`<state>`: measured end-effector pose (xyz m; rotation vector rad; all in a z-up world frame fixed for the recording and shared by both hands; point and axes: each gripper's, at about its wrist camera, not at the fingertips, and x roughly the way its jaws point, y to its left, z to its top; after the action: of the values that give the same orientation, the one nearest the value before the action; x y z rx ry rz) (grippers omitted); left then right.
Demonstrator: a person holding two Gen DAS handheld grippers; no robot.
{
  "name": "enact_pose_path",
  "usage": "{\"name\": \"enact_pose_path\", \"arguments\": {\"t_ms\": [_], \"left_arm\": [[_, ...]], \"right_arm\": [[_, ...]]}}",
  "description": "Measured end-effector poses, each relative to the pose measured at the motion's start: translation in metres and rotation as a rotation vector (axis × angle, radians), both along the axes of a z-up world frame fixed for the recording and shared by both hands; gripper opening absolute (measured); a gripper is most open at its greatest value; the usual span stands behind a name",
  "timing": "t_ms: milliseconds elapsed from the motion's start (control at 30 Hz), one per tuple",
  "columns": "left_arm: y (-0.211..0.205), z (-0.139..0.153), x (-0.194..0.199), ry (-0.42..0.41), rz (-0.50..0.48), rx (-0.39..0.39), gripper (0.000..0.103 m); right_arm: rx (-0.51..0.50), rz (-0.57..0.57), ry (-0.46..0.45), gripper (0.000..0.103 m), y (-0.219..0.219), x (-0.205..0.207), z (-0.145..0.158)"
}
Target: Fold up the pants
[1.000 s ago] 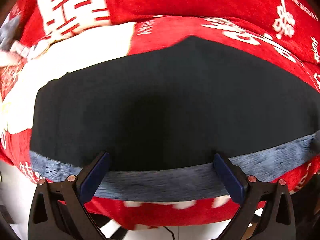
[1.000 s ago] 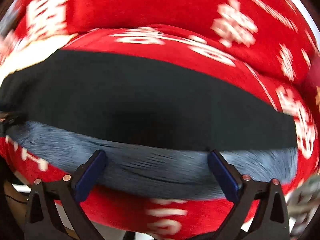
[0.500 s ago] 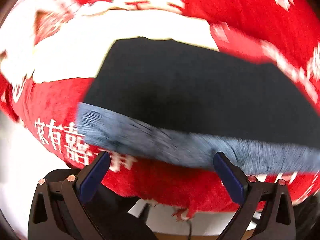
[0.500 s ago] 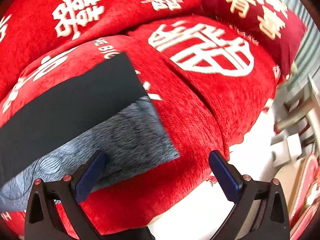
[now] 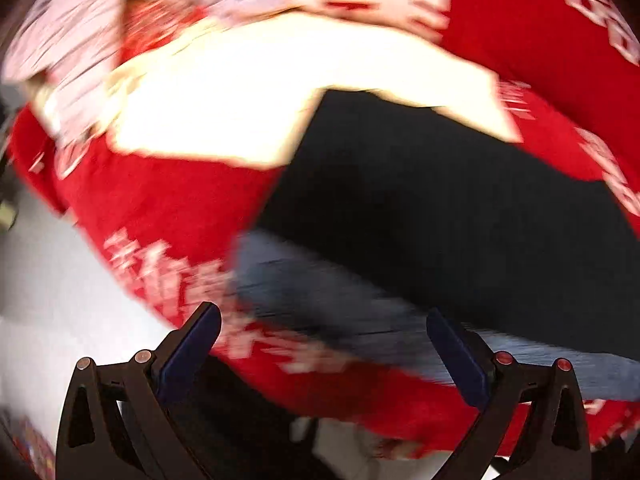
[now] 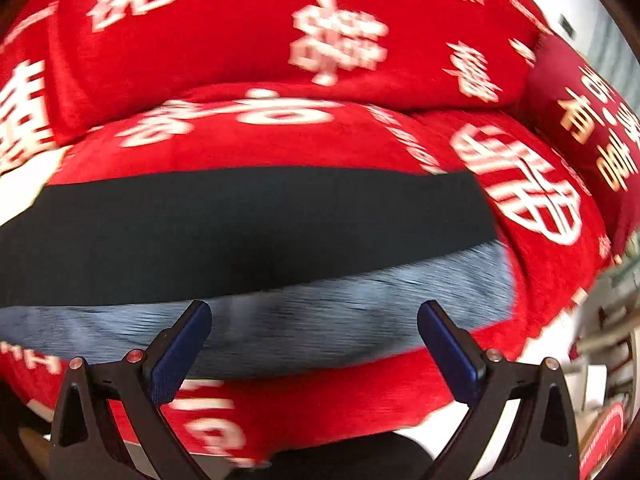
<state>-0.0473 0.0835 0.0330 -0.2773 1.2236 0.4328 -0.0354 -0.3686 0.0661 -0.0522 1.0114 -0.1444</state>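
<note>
Ahead of both claws we've got the plush red sofa cover with white lettering (image 6: 280,32), and a plain white cloth (image 5: 248,92) beyond the left one. The dark navy pants with a fuzzy grey lining strip (image 6: 240,236) lie flat on the cover, long axis running sideways across both views, grey edge nearest us. Left claw (image 5: 322,350) sits spread wide and empty just short of the pants' left end; right claw (image 6: 314,338) is spread and empty over the grey edge near the right end. Both look about equally close.
</note>
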Motion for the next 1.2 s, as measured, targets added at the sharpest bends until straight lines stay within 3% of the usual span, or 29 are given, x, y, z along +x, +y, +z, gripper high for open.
{"name": "enact_pose_path", "arguments": {"t_ms": [200,300,333,400,433,500,567,667,733,833,967,1133,1200], "left_arm": [[-0.111,0.008,0.053,-0.023,-0.270,-0.012,0.103],[-0.136,-0.012,0.071,0.052,-0.321,0.030,0.103],[-0.134,-0.013,0.071,0.044,-0.311,0.013,0.103],[-0.126,-0.011,0.072,0.051,-0.285,-0.029,0.103],[-0.123,-0.007,0.076,0.048,-0.275,-0.037,0.103],[-0.113,0.006,0.086,0.002,-0.261,-0.019,0.103],[-0.118,0.015,0.111,-0.008,-0.255,-0.008,0.103],[-0.126,0.003,0.150,0.067,-0.273,-0.061,0.103],[-0.134,-0.011,0.172,0.118,-0.275,-0.052,0.103],[-0.130,-0.015,0.195,0.151,-0.226,-0.091,0.103],[-0.144,0.008,0.168,0.085,-0.272,-0.084,0.103],[-0.192,0.024,0.110,0.062,-0.406,-0.159,0.103],[-0.218,0.029,0.098,0.054,-0.476,-0.151,0.103]], "right_arm": [[0.097,0.257,0.059,0.103,0.113,0.021,-0.021],[0.073,0.291,0.130,0.103,0.133,0.035,-0.045],[0.066,0.292,0.144,0.102,0.131,0.039,-0.051],[0.102,0.297,0.130,0.102,0.114,0.040,-0.051],[0.087,0.283,0.123,0.103,0.103,0.039,-0.049],[-0.034,0.193,0.115,0.103,0.082,0.039,-0.047],[-0.012,0.143,0.112,0.103,0.059,0.038,-0.042],[0.027,0.105,0.109,0.103,0.038,0.033,-0.037],[0.043,0.099,0.107,0.103,0.030,0.025,-0.034],[0.047,0.065,0.091,0.103,0.005,0.013,-0.028],[0.148,-0.079,0.065,0.103,-0.063,-0.017,-0.018],[0.336,-0.325,0.025,0.103,-0.179,-0.058,-0.034],[0.413,-0.334,-0.016,0.102,-0.198,-0.070,-0.037]]}}
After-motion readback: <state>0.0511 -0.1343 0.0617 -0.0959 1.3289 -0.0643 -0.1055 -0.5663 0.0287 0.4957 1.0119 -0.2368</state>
